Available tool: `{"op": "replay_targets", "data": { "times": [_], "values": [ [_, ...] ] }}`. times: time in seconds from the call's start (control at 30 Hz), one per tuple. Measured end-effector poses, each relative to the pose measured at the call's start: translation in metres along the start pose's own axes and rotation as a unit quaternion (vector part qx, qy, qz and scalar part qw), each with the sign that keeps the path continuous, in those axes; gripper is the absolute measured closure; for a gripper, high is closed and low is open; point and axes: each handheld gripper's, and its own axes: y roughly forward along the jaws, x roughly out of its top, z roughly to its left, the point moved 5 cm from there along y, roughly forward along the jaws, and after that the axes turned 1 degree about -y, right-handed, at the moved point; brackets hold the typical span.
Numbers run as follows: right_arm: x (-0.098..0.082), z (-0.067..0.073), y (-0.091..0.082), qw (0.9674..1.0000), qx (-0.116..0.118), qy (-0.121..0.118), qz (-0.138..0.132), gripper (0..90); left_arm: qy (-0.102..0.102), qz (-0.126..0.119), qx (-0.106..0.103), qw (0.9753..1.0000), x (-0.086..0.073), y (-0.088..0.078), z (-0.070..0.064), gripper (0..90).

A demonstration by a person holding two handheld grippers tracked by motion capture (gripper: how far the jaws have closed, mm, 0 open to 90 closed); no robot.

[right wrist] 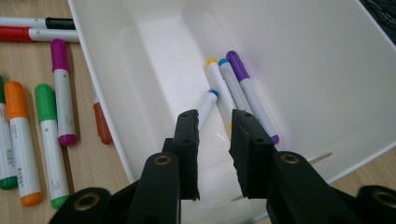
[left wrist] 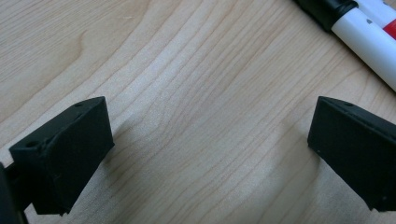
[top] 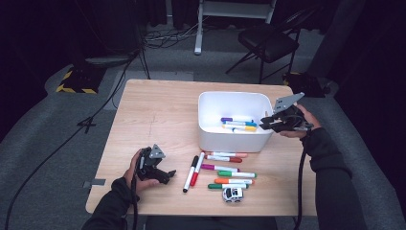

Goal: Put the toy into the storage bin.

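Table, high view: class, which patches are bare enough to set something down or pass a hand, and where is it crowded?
Free: the table left of the white bin, behind the left gripper. Crowded: the front strip, with loose markers and toy car.

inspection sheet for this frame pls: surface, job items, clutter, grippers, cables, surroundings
Surface: wooden table, bare at left.
Job's things: white bin holding markers, one blurred, maybe dropping; loose markers in front of it.
Clutter: toy car near the front edge.
Grippers: left gripper open, low over the table; right gripper over the bin, jaws slightly apart, nothing between.
Cables: one trails from each gripper; more on the floor.
Surroundings: folding chair, grey carpet.
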Motion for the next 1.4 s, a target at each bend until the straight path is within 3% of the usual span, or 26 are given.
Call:
{"op": "replay_targets", "data": {
  "times": [0.13,0.23,0.33,0.47,0.67,0.83,1.03,1.23,1.4],
  "values": [
    [0.004,0.005,-0.009,0.9996,-0.006,-0.001,-0.027,68.9,0.000,0.000,0.000,1.0000,0.000,0.000,0.000,0.2],
    [0.007,0.014,-0.019,0.9979,-0.006,-0.007,-0.065,67.5,0.001,0.000,0.001,1.0000,0.000,0.000,0.000,0.2],
    [0.008,0.025,-0.028,0.9952,-0.003,-0.014,-0.097,66.8,0.001,0.000,0.001,1.0000,0.000,0.000,0.000,0.2],
    [0.007,0.043,-0.033,0.9928,0.004,-0.030,-0.116,66.9,0.000,0.000,0.001,1.0000,0.000,0.000,0.000,0.2],
    [0.004,0.072,-0.030,0.9870,0.026,-0.046,-0.152,67.8,0.000,0.000,0.001,1.0000,0.000,0.000,0.000,0.2],
    [0.000,0.096,-0.009,0.9848,0.053,-0.058,-0.155,69.8,0.000,0.000,0.001,1.0000,0.000,0.000,0.000,0.2],
    [-0.001,0.122,0.037,0.9848,0.099,-0.065,-0.127,72.3,0.001,0.000,0.001,1.0000,0.000,0.000,0.000,0.2],
    [0.008,0.138,0.075,0.9817,0.132,-0.072,-0.116,73.3,0.001,0.000,0.001,1.0000,0.000,0.000,0.000,0.2],
    [0.017,0.149,0.100,0.9817,0.142,-0.079,-0.099,72.5,0.000,0.000,0.001,1.0000,0.000,0.000,0.000,0.2]
  ]
}}
